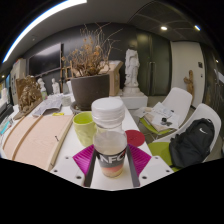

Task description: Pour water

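Clear bottle (110,135) (white cap) upright between the jaws.

I see my tool (110,160) clamped on an upright bottle (110,140), pads (84,158) pressing both sides. A green cup (86,126) stands just beyond on the white table (150,170); a black bag (192,142) lies nearby.

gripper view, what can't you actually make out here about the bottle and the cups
- Clear plastic bottle with white cap and red label: its base is hidden in the gripper view, cut off below the pink pads of the hand-held gripper.
- Its water level: unclear behind the label.
- Light green plastic cup: inside not visible, and the bottle covers one side.
- Red cup: mostly hidden behind the bottle.
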